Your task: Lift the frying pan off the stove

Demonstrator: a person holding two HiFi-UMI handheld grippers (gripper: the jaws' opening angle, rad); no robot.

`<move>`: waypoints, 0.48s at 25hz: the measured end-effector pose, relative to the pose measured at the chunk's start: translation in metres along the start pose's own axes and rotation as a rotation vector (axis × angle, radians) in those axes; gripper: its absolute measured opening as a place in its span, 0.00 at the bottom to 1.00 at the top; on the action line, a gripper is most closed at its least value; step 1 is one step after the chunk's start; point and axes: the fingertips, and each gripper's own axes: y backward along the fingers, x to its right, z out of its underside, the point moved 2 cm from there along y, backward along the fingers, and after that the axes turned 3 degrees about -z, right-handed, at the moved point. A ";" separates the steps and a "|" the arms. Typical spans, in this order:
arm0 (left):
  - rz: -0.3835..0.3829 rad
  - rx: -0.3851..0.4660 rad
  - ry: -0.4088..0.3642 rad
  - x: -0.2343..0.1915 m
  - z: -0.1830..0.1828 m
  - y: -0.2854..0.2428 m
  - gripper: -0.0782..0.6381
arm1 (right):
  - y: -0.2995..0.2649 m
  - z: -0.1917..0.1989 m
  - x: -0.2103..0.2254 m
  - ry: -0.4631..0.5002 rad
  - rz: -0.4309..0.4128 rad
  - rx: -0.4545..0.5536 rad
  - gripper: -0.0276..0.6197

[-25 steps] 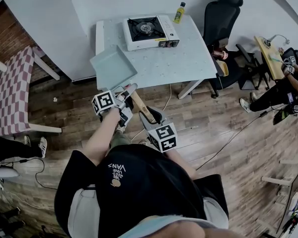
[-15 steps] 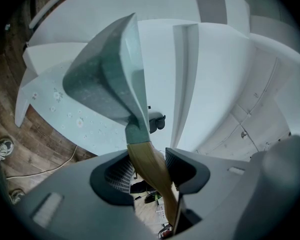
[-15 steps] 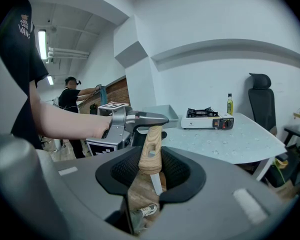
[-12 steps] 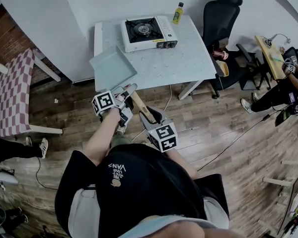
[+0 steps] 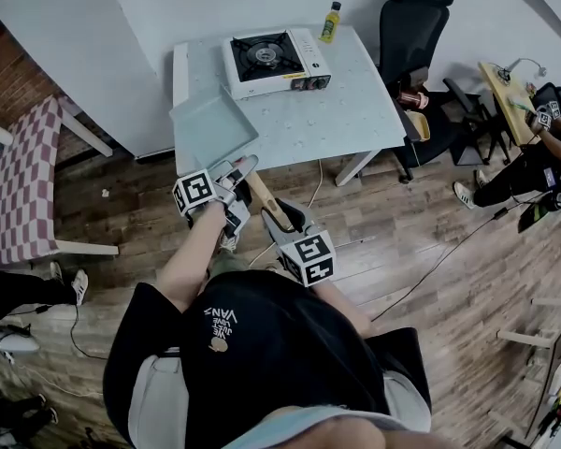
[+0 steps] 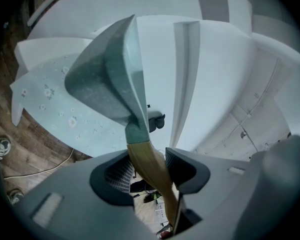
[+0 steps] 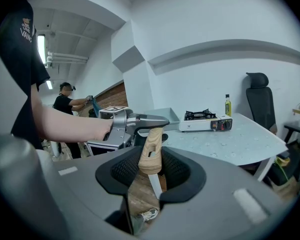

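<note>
The square pale-teal frying pan (image 5: 212,126) hangs in the air over the near left corner of the table (image 5: 346,101), away from the stove (image 5: 274,59), whose burner is bare. Both grippers hold its wooden handle (image 5: 265,201). My left gripper (image 5: 241,169) is shut on the handle close to the pan. My right gripper (image 5: 282,221) is shut on the handle's free end. In the left gripper view the pan (image 6: 107,79) tilts up from the handle (image 6: 150,164) inside the left gripper (image 6: 146,160). In the right gripper view the handle's end (image 7: 151,151) stands within the right gripper (image 7: 151,168).
A yellow bottle (image 5: 331,23) stands behind the stove. A black office chair (image 5: 416,26) sits right of the table, a checkered table (image 5: 19,176) at the left. Cables run over the wooden floor (image 5: 430,251). Other people are at the right and left edges.
Both grippers and the pan keep their places. The table and stove have drifted slightly up and left in the head view.
</note>
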 end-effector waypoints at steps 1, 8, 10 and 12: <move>0.000 -0.001 0.000 0.001 0.000 0.000 0.37 | 0.000 0.000 0.000 -0.003 0.000 0.002 0.25; -0.004 -0.009 -0.011 0.002 0.001 0.000 0.37 | 0.000 0.002 0.000 0.009 0.016 -0.026 0.25; -0.005 -0.009 -0.009 0.002 0.001 0.000 0.37 | 0.000 0.002 0.000 0.010 0.017 -0.029 0.25; -0.005 -0.010 -0.009 0.002 0.000 0.001 0.37 | 0.000 0.001 -0.002 0.008 0.019 -0.029 0.25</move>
